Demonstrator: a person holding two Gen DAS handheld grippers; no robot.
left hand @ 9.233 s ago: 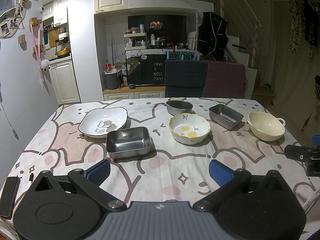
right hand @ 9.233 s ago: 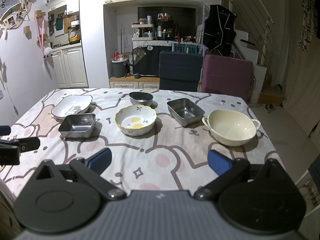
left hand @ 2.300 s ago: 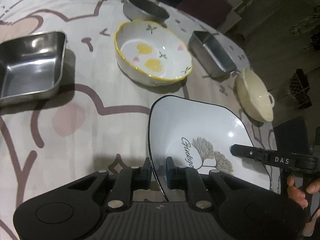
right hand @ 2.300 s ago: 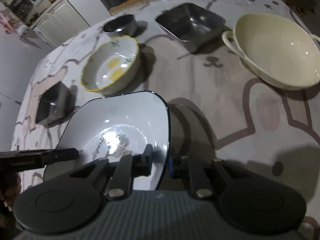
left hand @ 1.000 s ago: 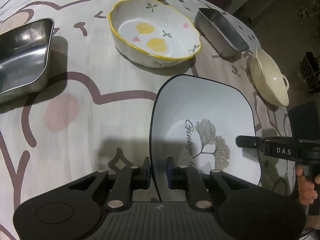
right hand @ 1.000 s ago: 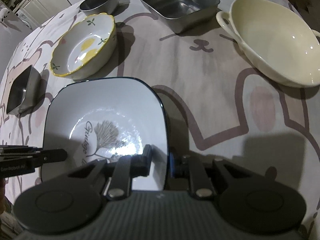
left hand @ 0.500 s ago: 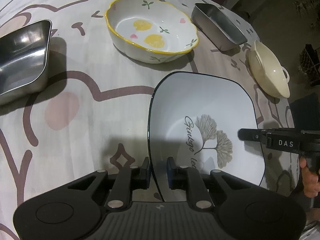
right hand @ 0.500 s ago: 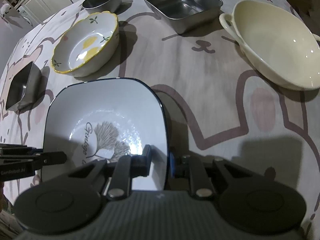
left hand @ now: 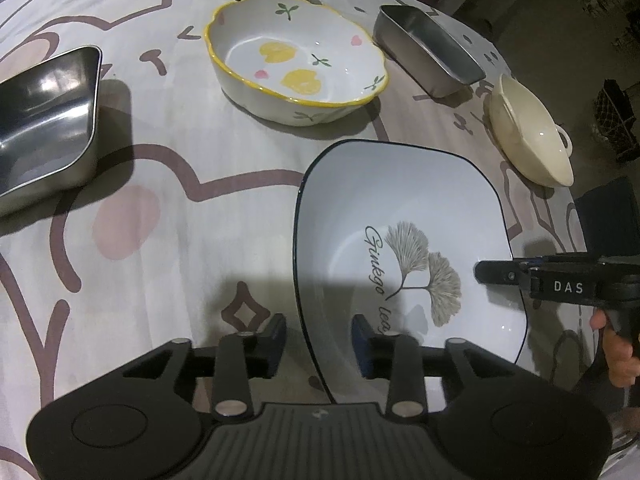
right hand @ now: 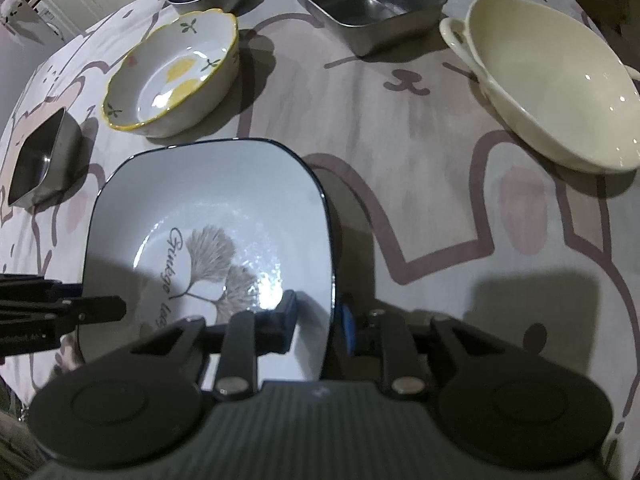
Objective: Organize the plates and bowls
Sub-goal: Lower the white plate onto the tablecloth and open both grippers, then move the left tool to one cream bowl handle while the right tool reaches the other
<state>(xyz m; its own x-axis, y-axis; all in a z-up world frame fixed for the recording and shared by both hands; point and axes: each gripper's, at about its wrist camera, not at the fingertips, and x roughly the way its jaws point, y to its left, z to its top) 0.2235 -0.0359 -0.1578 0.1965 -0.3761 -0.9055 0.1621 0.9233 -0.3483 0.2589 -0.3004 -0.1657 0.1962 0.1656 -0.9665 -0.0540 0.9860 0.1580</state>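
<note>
Left gripper (left hand: 318,338) just spreading off the plate (left hand: 400,208) rim; right gripper (right hand: 318,318) loosening too, rim between. Back out straight, without dragging.

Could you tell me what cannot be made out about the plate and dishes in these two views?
- Plate: near rim hidden behind the left gripper in the left view, behind the right gripper in the right view.
- Lettering: its end is covered by the gripper body in both views.
- Left steel tray: cut off by the left view's edge.
</note>
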